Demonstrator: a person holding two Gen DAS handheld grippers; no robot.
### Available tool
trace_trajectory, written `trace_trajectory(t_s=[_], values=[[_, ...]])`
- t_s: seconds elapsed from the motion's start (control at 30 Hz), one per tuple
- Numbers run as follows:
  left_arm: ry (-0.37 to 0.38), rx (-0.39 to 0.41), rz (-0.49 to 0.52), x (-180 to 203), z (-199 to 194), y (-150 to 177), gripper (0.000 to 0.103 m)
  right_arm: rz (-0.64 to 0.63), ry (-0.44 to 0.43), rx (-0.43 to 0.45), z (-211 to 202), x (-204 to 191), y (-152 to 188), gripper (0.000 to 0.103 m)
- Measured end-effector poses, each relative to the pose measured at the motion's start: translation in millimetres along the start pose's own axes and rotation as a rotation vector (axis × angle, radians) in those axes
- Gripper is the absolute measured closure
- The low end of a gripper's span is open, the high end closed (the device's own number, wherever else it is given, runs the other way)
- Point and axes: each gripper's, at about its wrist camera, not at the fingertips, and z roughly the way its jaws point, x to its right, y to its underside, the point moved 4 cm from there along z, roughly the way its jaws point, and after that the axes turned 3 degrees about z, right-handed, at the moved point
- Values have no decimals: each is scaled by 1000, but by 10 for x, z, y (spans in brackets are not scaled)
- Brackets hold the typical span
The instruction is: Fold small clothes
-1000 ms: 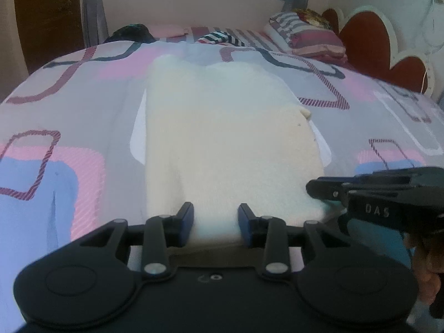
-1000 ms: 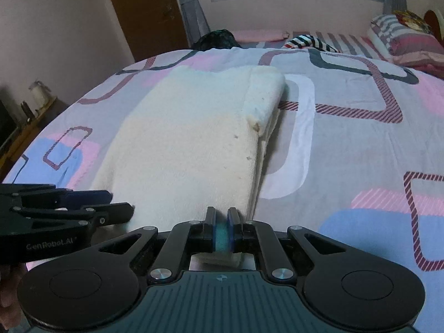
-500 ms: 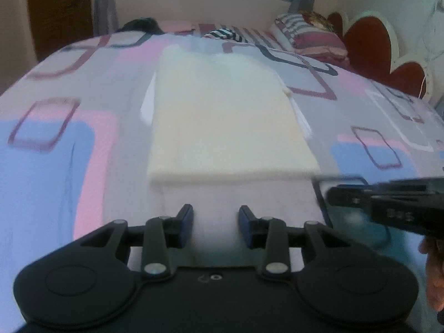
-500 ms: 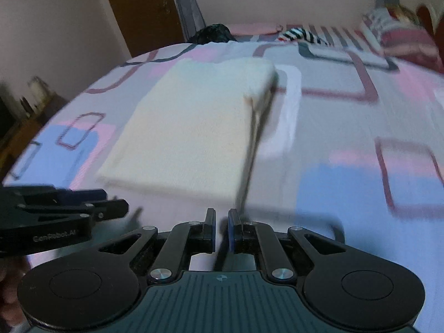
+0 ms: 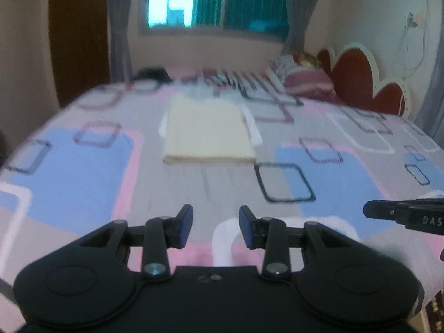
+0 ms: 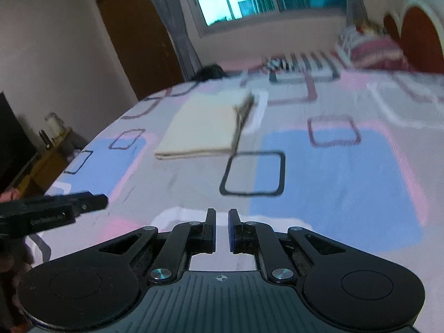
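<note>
A folded cream cloth [image 5: 206, 130] lies flat on the patterned bedsheet [image 5: 83, 172], far ahead of both grippers; it also shows in the right wrist view [image 6: 205, 127]. My left gripper [image 5: 216, 226] is open and empty, well back from the cloth over the near part of the bed. My right gripper [image 6: 222, 230] has its jaws a small gap apart and holds nothing; it shows at the right edge of the left wrist view [image 5: 402, 213]. The left gripper shows at the left of the right wrist view [image 6: 55, 208].
Striped clothes [image 5: 238, 80] and pillows [image 5: 302, 77] lie at the far end of the bed by a red headboard [image 5: 366, 83]. A dark garment [image 5: 152, 73] sits at the far left. A brown door [image 6: 136, 38] and a side table [image 6: 47, 155] stand left.
Both grippers have pulled back and up from the cloth's near edge. The right gripper, shut at that edge before, has let go and stands slightly open. The cloth stays folded in place.
</note>
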Motion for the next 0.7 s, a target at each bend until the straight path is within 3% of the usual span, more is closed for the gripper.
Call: trace_trajectory(t_s=[0.1,0.3,0.33,0.37,0.4,0.47,0.5,0.53,0.6,0.7], values=[[-16,85,37,197,-367,-101,79,-39,-11,57,-245,-192,-111,95],[-33,160,75,533,-836,-188,81,-115,-32,133,-689,-445,-165,95],[-42,174,74,572,-911,-193,69,-122,-30,138,-747,-469,-151,95],[-63,199,59,599,-985,-197,35,-130,-24,143,-799,-474,-134,95],[-95,244,35,616,-1068,-206,12,-137,-10,156,-857,-495,-113,91],[-133,338,36,659,-1196,-207,0,-131,37,199,-953,-484,-82,16],[-147,363,41,688,-1230,-225,1,-112,95,243,-1007,-455,-69,0],[-146,353,55,721,-1217,-250,1,-102,149,295,-1057,-412,-67,0],[-130,339,67,776,-1173,-291,1,-117,104,285,-1078,-372,-67,0],[-122,319,61,832,-1121,-327,1,-84,104,277,-1100,-292,-85,0]])
